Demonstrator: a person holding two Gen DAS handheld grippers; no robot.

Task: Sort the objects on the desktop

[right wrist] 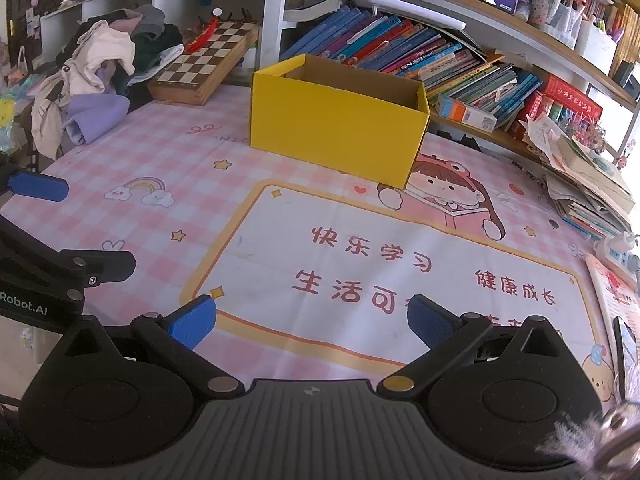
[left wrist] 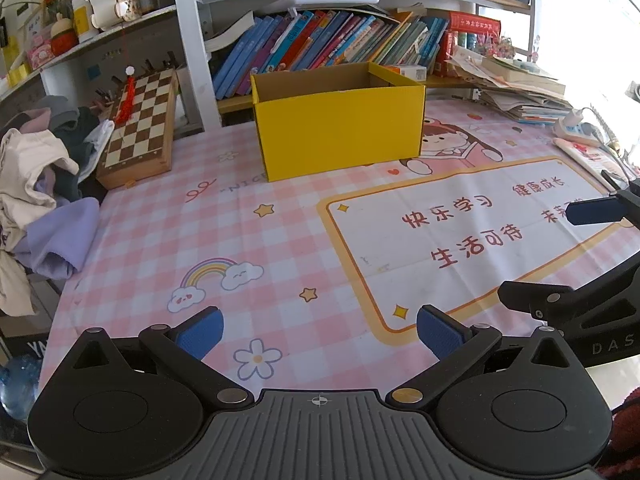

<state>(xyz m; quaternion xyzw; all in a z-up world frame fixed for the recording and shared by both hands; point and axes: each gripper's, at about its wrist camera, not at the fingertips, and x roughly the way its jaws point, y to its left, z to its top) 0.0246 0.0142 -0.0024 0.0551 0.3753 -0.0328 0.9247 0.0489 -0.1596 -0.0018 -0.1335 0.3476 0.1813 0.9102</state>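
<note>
The yellow box (left wrist: 340, 136) is sitting open-topped at the back of the tabletop (left wrist: 280, 248), before the books (left wrist: 320, 44), while the left tool (left wrist: 320, 336) and right tool (right wrist: 312, 322) are hovering spread and empty.

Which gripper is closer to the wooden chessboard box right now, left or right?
Left. The left gripper hangs open over the pink checked side of the mat, the side where the wooden chessboard box leans. The right gripper, also open, hangs over the white text panel, farther from it.
</note>
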